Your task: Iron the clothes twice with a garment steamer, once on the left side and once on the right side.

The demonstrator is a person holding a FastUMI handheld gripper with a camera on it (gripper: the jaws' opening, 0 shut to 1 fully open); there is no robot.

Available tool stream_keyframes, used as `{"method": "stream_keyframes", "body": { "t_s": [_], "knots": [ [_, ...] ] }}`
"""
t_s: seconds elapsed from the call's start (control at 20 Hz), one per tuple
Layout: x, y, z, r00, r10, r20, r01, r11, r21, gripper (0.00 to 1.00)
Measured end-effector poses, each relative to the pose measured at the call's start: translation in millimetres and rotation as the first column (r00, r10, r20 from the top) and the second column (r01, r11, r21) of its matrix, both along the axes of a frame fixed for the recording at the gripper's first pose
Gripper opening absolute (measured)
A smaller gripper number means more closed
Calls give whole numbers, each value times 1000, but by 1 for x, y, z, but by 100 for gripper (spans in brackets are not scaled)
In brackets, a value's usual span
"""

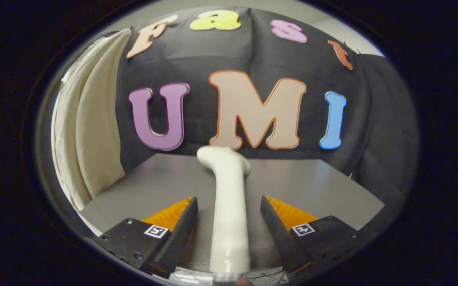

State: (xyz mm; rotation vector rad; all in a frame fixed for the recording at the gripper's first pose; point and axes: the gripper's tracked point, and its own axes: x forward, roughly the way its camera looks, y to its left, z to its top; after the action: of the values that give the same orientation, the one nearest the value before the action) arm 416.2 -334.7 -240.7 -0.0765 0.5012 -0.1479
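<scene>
Gripper view: I look forward along the two fingers toward the booth's back wall; a grey table [312, 186] fills the lower half of the frame.
Garment steamer: the white steamer [229, 210] stands upright at lower centre, between the fingers, its handle rising to a bent head at mid-frame.
Gripper: the gripper [229, 222] is spread wide; I see table showing on both sides of the handle, so neither finger touches it.
Garment: a cream cloth [94, 131] hangs at the left of the frame, well apart from the steamer and beyond the left finger.
Steamer base: hidden at the bottom edge; I cannot tell what it stands on or whether a hose or cord trails from it.
Handling, steamer: I judge it a rigid, smooth plastic body, likely slick under the pads and top-heavy at the bent head; any water inside would add weight I cannot see.
Hold point: I would close on the straight run of the handle below the bend, squarely from both sides, so the head cannot twist.
Handling, garment: soft and loose by its folds; I expect it to swing away under pressure, so light strokes.
Task status: by my reading, neither side ironed yet; the grasp comes first.
</scene>
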Motion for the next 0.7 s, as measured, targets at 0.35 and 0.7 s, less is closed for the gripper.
{"method": "stream_keyframes", "body": {
  "t_s": [0.35, 0.7],
  "knots": [
    [13, 0, -1, 998, 45, -46, -43, 998, 35, 73],
    [10, -7, 0, 996, 15, -92, -16, 1000, -1, 41]
  ]
}}
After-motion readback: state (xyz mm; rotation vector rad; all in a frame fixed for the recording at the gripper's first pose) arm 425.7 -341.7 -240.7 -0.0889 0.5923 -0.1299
